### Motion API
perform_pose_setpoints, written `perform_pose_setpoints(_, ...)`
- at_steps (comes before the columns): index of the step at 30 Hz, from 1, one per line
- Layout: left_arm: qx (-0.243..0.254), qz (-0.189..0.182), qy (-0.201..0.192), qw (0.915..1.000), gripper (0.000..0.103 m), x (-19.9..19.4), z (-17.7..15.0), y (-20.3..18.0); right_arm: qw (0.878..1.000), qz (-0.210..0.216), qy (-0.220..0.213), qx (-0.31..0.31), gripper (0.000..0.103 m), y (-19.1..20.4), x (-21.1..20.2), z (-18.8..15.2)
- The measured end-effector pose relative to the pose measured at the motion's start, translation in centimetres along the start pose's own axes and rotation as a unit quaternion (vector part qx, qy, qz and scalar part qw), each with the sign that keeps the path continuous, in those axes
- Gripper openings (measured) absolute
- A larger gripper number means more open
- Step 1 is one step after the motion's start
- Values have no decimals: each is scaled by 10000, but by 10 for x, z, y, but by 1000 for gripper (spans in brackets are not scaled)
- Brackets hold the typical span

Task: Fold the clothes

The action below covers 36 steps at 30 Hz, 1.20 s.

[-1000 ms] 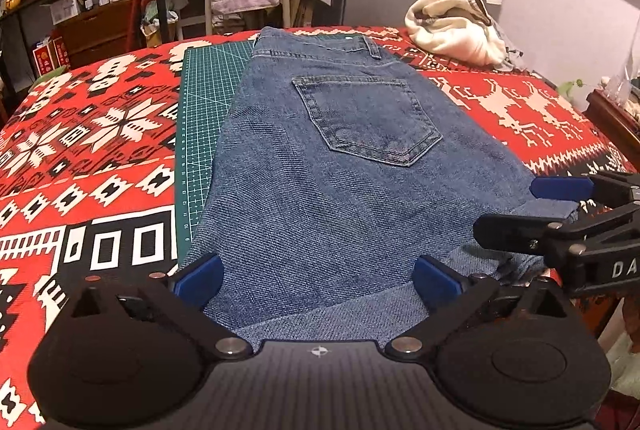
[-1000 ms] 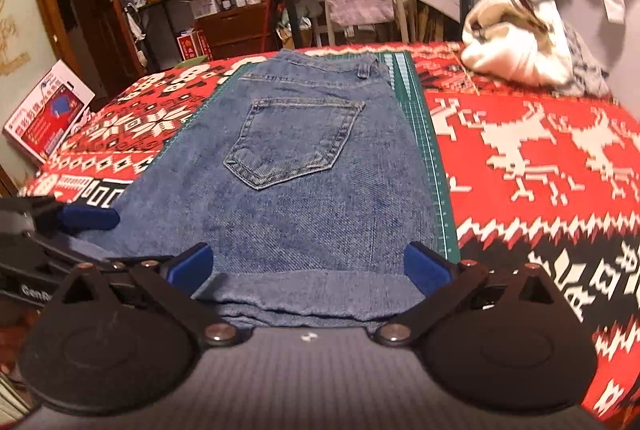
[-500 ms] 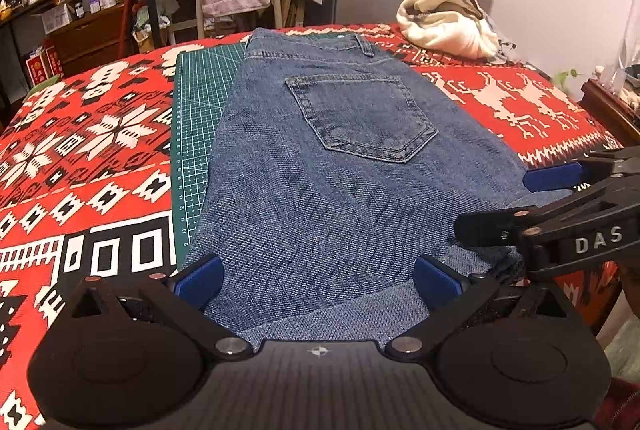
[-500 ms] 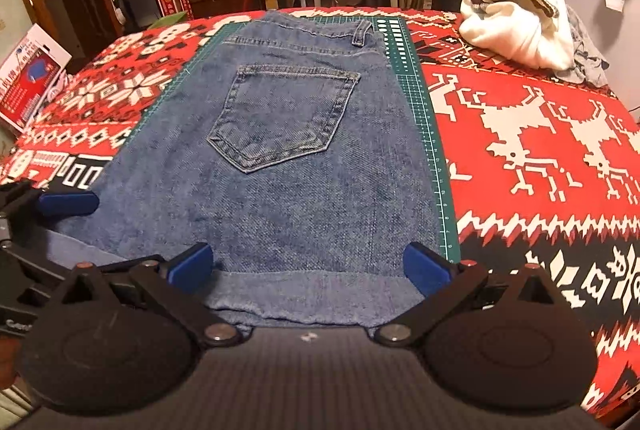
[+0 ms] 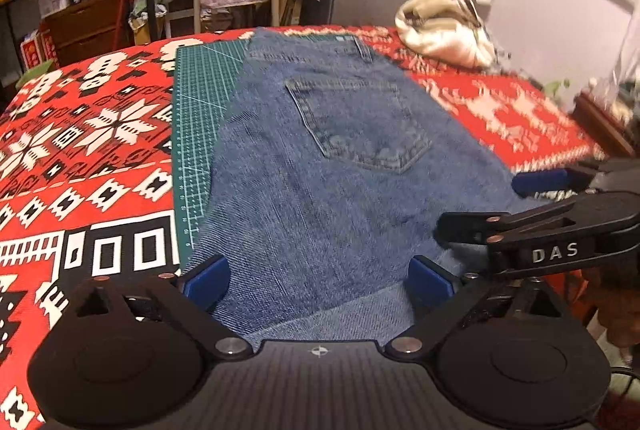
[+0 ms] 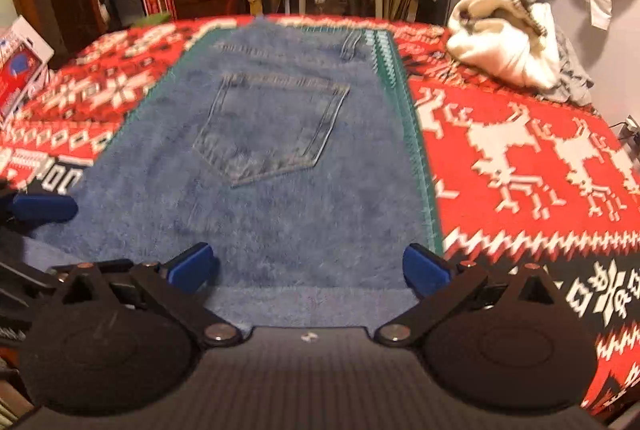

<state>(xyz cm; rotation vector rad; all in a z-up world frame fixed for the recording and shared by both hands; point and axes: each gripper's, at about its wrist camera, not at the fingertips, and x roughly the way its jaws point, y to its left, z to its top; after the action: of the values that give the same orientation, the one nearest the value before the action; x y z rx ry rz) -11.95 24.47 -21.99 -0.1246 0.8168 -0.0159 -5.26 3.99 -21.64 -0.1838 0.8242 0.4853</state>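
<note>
Between each spread gripper's fingers, left gripper [image 5: 318, 280] and right gripper [image 6: 308, 266], lie the jeans [image 5: 332, 166].

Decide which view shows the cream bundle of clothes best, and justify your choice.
The right wrist view: the cream bundle sits large and fairly sharp, its dark trim readable. The left wrist view shows the same bundle smaller, blurred and nearer the frame's edge.

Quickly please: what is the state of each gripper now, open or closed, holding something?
Left gripper: open, holding nothing, fingers over the folded blue denim jeans.
Right gripper: open, holding nothing, over the same jeans.
</note>
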Motion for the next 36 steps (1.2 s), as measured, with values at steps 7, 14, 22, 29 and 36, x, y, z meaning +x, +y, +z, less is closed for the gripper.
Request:
perform_pose_setpoints(7, -281, -113, -218, 9993, 81, -11, 17, 8, 9994, -127, -327, -74, 70, -23, -8, 24)
perform_pose_setpoints(14, -218, -306, 35, 9993, 38, 6, 29, 9, 9996, -78, -273, -34, 27, -43, 21, 52)
perform_pose_setpoints(22, -55, -382, 291, 9988, 36, 17, 24, 8, 9998, 105, -108, 87, 19, -57, 58, 71)
perform_pose_setpoints(29, -83, -404, 342, 9986, 36, 18, 23, 9, 9992, 261, -124, 259, 26, -67, 66, 69)
perform_pose_setpoints(36, -89, -385, 343, 9986, 37, 19, 22, 8, 9965, 612, -82, 561, 20, -74, 65, 68)
